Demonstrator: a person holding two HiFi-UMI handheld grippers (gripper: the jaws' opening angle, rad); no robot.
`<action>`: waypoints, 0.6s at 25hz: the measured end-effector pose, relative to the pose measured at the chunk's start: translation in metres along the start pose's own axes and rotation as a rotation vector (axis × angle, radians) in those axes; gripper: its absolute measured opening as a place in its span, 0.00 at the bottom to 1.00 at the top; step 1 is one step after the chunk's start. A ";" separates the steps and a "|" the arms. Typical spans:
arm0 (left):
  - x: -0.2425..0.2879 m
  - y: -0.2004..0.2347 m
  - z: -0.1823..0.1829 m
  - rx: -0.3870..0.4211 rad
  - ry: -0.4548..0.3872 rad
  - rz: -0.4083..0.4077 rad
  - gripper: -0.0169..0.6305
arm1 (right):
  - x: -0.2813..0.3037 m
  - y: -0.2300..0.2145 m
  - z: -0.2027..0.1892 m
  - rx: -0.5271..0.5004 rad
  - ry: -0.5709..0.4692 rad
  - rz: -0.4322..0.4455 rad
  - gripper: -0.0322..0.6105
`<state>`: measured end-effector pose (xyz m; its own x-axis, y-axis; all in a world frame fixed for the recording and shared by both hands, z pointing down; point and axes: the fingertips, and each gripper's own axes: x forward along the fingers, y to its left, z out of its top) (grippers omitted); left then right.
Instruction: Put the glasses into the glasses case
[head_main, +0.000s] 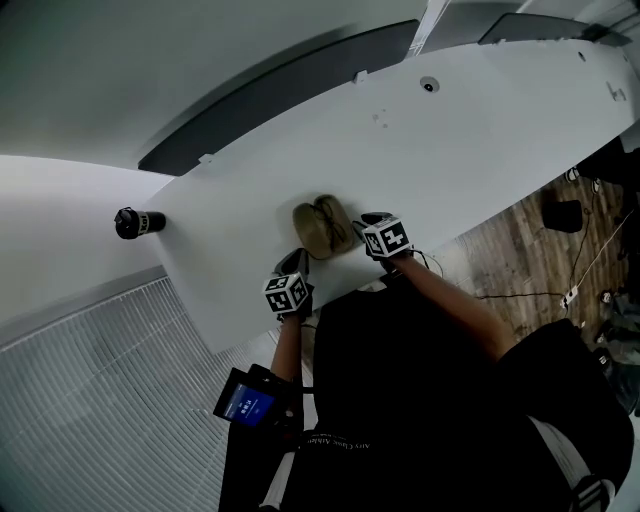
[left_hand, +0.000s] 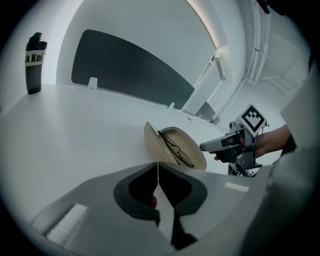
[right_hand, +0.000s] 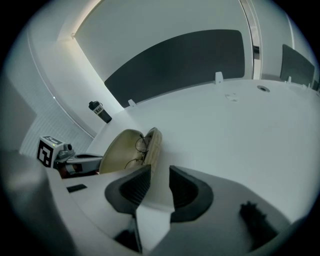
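A tan glasses case lies open on the white table, just beyond both grippers. Thin dark-framed glasses rest inside its shell, with the lid standing up beside them. The right gripper view shows the same case and glasses. My left gripper is in front of the case with its jaw tips together and nothing between them. My right gripper stands open next to the case with an empty gap. Neither gripper touches the case.
A black bottle stands at the table's left end, also seen in the left gripper view. A dark panel runs behind the table. The near table edge is under my hands; wooden floor with cables lies to the right.
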<state>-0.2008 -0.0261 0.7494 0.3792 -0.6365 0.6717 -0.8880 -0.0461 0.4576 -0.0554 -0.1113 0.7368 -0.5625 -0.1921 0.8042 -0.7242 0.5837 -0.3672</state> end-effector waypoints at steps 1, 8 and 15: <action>0.000 -0.001 0.000 0.028 0.014 0.003 0.05 | 0.002 0.003 -0.001 -0.010 0.007 0.007 0.24; -0.001 -0.012 0.001 0.092 0.056 -0.018 0.04 | 0.004 0.001 -0.009 0.005 0.011 0.014 0.24; 0.000 -0.025 0.011 0.199 0.098 -0.016 0.04 | -0.001 0.001 -0.010 0.047 -0.020 0.062 0.24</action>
<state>-0.1819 -0.0335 0.7314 0.4082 -0.5574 0.7230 -0.9119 -0.2127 0.3509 -0.0519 -0.1024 0.7404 -0.6147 -0.1725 0.7697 -0.7053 0.5571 -0.4384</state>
